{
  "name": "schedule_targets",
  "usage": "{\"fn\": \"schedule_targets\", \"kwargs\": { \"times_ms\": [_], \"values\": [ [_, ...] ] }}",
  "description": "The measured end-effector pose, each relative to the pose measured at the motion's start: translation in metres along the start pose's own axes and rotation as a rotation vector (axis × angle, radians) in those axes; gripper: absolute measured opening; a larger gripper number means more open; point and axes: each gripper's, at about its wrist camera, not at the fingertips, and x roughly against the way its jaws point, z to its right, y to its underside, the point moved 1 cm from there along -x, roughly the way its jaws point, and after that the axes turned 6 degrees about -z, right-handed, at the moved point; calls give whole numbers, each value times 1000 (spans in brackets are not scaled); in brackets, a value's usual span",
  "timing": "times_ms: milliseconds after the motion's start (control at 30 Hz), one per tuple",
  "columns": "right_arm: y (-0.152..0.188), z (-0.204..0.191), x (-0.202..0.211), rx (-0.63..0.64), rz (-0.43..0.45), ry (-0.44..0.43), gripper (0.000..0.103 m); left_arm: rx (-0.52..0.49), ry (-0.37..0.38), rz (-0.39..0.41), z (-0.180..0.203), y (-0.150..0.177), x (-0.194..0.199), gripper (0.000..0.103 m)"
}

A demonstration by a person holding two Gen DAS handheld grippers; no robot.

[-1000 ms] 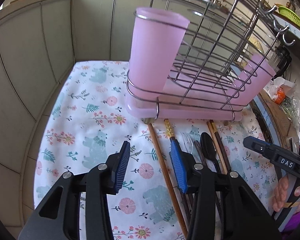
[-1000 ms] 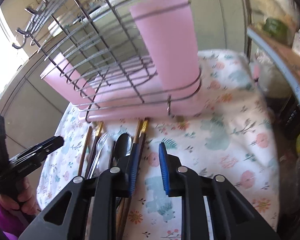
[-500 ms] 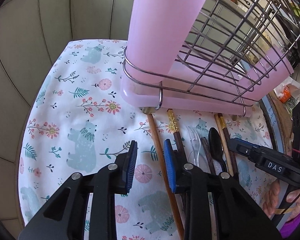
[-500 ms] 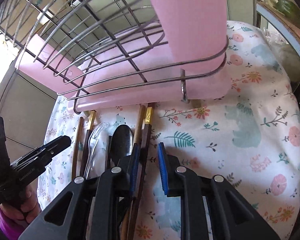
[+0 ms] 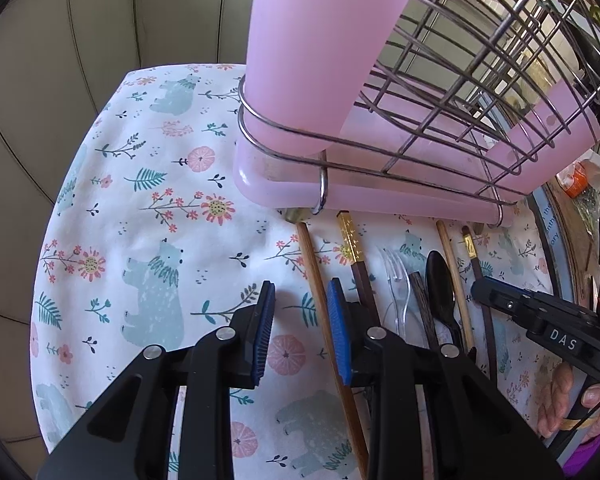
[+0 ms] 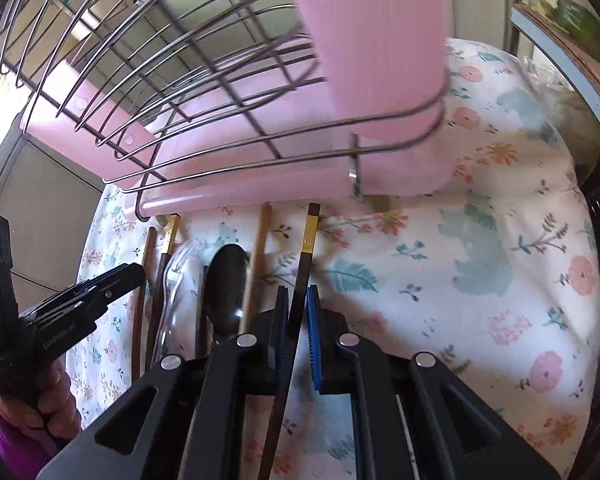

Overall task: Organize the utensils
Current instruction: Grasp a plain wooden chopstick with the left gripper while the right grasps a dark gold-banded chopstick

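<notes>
Both tools have dropped closer to the cloth [image 5: 148, 208] since a second ago, and the rack [image 5: 440, 120] now fills the top of each view. The left tool [image 5: 300, 332] has narrowed; its ribbed blue pads stand apart over a round wooden chopstick [image 5: 320, 292], not pressing it. The right tool [image 6: 298, 332] is closing, a dark square chopstick with a gold band [image 6: 306, 264] between its pads. The other utensils lie in a row on the floral table cloth before the wire rack: a clear plastic fork [image 5: 396, 276] and a glossy black spoon [image 5: 440, 280]. A smooth pink cup [image 5: 320, 40] stands in the rack.
</notes>
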Motion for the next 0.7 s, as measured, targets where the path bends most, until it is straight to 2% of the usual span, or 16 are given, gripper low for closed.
{"fn": "schedule_targets", "kwargs": {
  "times_ms": [133, 300, 400, 700],
  "values": [
    [4, 7, 4, -9, -21, -4, 9, 6, 23, -51, 6, -8, -8, 19],
    [5, 17, 11, 9, -47, -6, 12, -12, -8, -99, 12, -17, -18, 11],
    [0, 14, 7, 27, -51, 6, 12, 9, 6, -118, 9, -23, -21, 10],
    [-7, 17, 3, 20, -26, -4, 10, 41, 45, -114, -10, -26, -22, 6]
  ]
}}
